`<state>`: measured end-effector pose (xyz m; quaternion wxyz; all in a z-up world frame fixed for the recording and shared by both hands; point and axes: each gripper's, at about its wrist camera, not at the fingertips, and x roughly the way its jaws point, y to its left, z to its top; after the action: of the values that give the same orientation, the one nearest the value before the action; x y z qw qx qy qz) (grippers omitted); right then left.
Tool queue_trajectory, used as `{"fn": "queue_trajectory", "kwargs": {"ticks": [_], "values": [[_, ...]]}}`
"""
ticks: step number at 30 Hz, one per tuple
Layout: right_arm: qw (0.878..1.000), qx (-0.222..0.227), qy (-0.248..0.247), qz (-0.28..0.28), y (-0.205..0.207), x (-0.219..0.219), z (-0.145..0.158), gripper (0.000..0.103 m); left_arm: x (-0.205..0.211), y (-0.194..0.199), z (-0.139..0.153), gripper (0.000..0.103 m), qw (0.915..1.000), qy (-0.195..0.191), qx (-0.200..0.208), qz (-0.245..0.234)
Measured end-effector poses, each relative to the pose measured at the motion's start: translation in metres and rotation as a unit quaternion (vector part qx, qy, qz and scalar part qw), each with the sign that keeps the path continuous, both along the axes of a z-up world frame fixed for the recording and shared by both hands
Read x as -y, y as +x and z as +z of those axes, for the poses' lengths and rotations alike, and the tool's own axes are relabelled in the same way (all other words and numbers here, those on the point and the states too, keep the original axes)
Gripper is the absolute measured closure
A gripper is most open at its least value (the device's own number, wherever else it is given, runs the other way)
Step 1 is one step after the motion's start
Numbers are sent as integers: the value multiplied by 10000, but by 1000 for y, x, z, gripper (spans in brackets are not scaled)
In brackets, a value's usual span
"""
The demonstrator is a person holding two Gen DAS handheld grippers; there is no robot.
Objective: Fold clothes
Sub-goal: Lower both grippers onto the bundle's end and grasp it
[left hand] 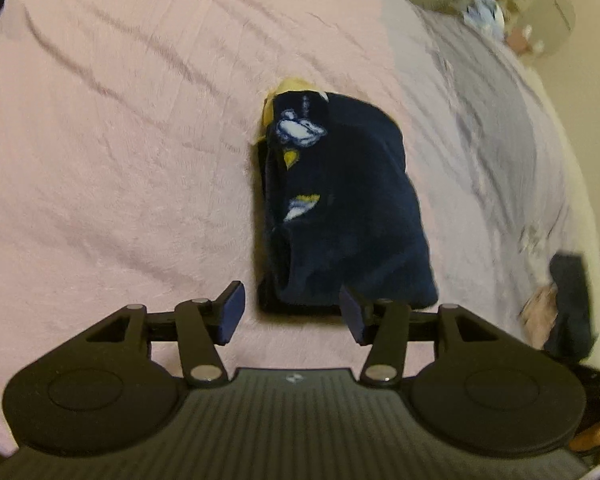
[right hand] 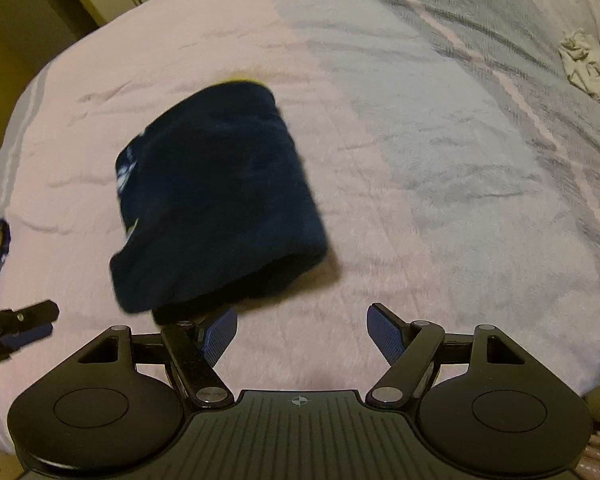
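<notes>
Pink and grey bedding [left hand: 120, 128] covers the bed under both claws. Just ahead of the left claw [left hand: 292, 312] lies a folded navy garment [left hand: 340, 208] with white and yellow print, its near edge between the spread fingers, which pinch nothing. The right claw [right hand: 302, 334] is likewise spread and empty, the garment ahead and to its left.
</notes>
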<state>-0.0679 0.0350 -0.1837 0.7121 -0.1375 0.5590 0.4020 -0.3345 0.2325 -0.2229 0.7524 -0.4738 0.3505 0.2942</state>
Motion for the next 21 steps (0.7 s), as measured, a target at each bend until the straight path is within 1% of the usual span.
{"fn": "queue_trajectory", "kwargs": {"ticks": [4,6,8,9,10,12,15,17,19,21], "values": [[9992,-206,334,1,33,-14,-26,28,-31,3,-38,52,9977,-294,490,369],[9979,-447,469,-87,51,-22,-42,28,-44,6,-53,49,9954,-396,717,492],[9946,-718,738,-158,69,-30,-53,28,-56,10,-69,46,9920,-510,1017,540],[9925,-846,859,-179,77,-34,-59,26,-61,12,-76,45,9906,-553,1129,533],[9904,-972,959,-192,85,-39,-65,21,-65,15,-81,45,9895,-586,1218,512],[9870,-1177,1081,-172,97,-48,-76,17,-72,22,-92,44,9873,-655,1393,404],[9826,-1426,1187,-113,109,-62,-92,16,-76,34,-109,43,9862,-753,1451,280],[9803,-1551,1223,-21,113,-70,-102,15,-77,39,-122,42,9862,-837,1400,272],[9803,-1584,1179,86,115,-78,-112,13,-80,41,-136,37,9865,-890,1339,324],[9798,-1630,1148,171,117,-84,-121,10,-81,41,-145,32,9841,-974,1429,410]]}}
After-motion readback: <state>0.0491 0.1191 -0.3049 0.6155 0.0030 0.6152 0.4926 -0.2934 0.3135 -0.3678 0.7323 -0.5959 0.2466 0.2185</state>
